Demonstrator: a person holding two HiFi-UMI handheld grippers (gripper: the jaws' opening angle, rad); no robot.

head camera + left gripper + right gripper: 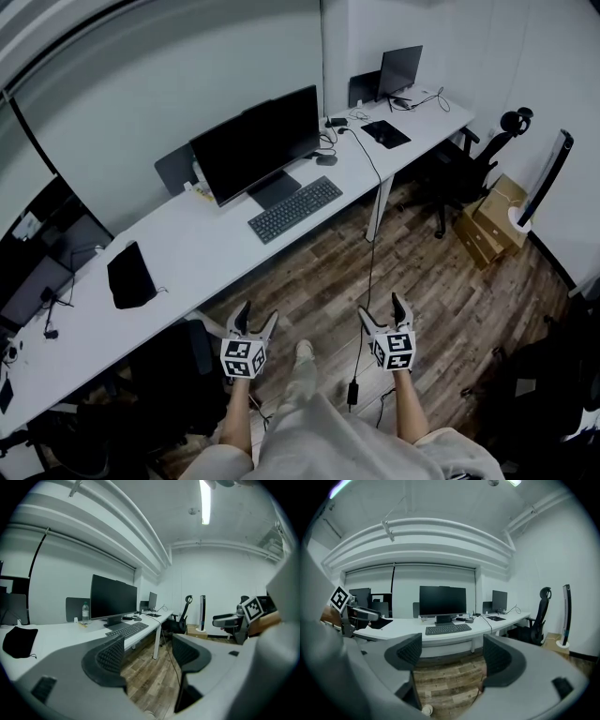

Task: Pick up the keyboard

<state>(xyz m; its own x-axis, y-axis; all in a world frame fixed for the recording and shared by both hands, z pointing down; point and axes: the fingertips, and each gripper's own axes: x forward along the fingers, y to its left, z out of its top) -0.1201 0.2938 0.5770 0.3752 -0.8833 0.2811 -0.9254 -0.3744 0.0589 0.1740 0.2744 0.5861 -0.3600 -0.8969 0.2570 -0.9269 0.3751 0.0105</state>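
A dark grey keyboard lies on the long white desk, just in front of a black monitor. It also shows in the left gripper view as the keyboard and in the right gripper view as the keyboard. My left gripper and right gripper hover over the wooden floor, well short of the desk. Both are open with nothing between the jaws. In its own view the left gripper frames floor; the right gripper points at the desk front.
A black pouch lies on the desk at left. A second monitor and a black pad sit at the far right end. A cable hangs to the floor. An office chair and cardboard boxes stand at right.
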